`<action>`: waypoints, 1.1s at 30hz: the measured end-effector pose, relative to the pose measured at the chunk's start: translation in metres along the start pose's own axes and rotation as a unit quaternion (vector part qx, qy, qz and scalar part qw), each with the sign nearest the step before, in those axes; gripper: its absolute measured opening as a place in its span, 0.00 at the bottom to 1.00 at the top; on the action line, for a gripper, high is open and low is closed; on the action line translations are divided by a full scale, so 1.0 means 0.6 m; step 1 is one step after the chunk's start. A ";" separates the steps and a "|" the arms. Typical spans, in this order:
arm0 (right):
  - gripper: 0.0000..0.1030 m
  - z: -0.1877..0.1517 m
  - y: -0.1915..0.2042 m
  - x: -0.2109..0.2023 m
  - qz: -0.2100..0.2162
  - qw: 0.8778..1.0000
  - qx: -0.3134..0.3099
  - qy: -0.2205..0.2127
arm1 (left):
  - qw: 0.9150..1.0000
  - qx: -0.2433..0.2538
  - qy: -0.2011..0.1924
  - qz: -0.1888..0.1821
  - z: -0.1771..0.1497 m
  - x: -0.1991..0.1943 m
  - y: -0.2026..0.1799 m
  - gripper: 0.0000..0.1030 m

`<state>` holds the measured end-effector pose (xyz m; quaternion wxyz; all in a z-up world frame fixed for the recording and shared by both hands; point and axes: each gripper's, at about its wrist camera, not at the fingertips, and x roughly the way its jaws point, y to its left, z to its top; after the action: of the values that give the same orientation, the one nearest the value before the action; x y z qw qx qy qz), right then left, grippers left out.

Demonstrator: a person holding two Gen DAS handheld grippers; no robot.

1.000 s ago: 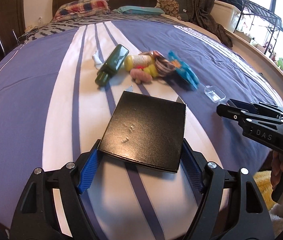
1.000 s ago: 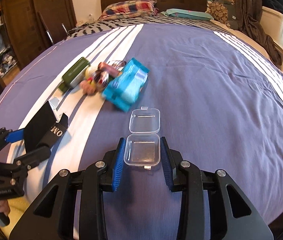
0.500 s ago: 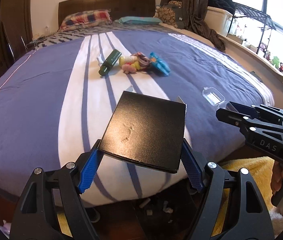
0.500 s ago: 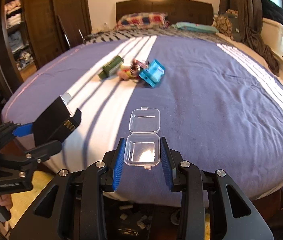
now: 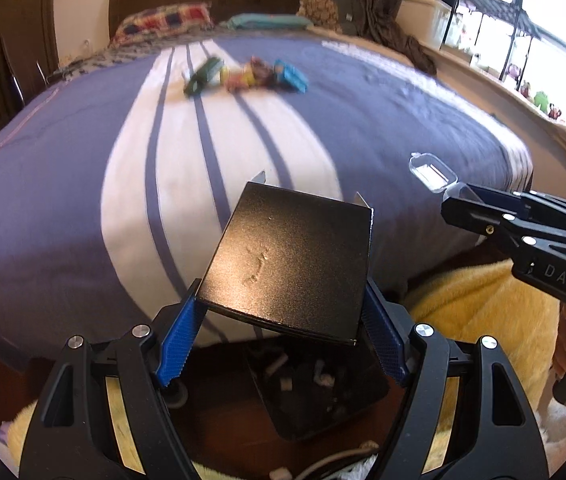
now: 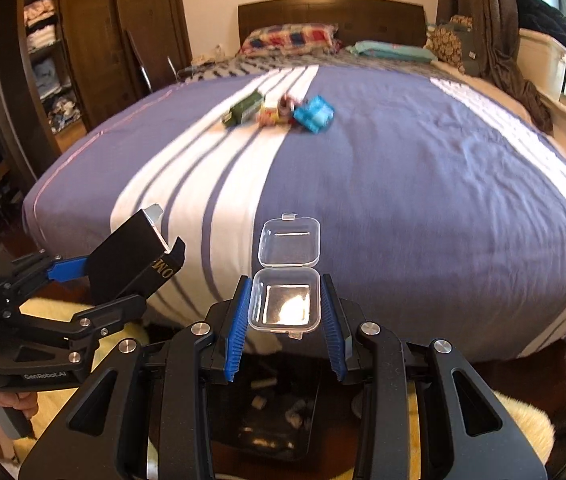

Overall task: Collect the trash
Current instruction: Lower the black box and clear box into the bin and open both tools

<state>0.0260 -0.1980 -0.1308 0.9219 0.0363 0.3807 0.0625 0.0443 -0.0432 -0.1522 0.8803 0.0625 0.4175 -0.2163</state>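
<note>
Motion blur smears the small items at 12 o'clock on the purple striped bed [image 6: 403, 184]. At 6 o'clock a black bin [image 5: 323, 396] holds pale scraps. The left gripper [image 5: 279, 316] clamps a flat black carton [image 5: 291, 260]; the right gripper [image 6: 285, 308] pinches an open, empty clear plastic case [image 6: 287, 304].

striped bed [image 6: 403, 184], plaid pillow [image 6: 289, 38], wooden wardrobe [image 6: 83, 40], yellow rug [image 5: 479, 312]
</note>
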 end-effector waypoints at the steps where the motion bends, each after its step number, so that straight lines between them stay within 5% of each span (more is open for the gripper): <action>1: 0.34 -0.009 0.000 0.008 0.001 1.000 0.000 0.009 | 1.000 -0.001 0.010 0.000 -0.009 0.009 0.001 0.70; 18: 0.34 -0.135 -0.023 0.166 0.031 0.984 0.045 0.171 | 0.987 -0.023 0.160 -0.014 -0.124 0.171 0.010 0.70; 33: 0.35 -0.157 -0.024 0.252 0.055 0.965 0.071 0.246 | 0.968 -0.043 0.243 -0.042 -0.175 0.258 0.012 0.70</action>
<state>0.0673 -0.1889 -0.3046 0.7903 0.1057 0.5964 0.0926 0.0594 -0.0570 -0.3380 0.7445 0.0572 0.6300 -0.2133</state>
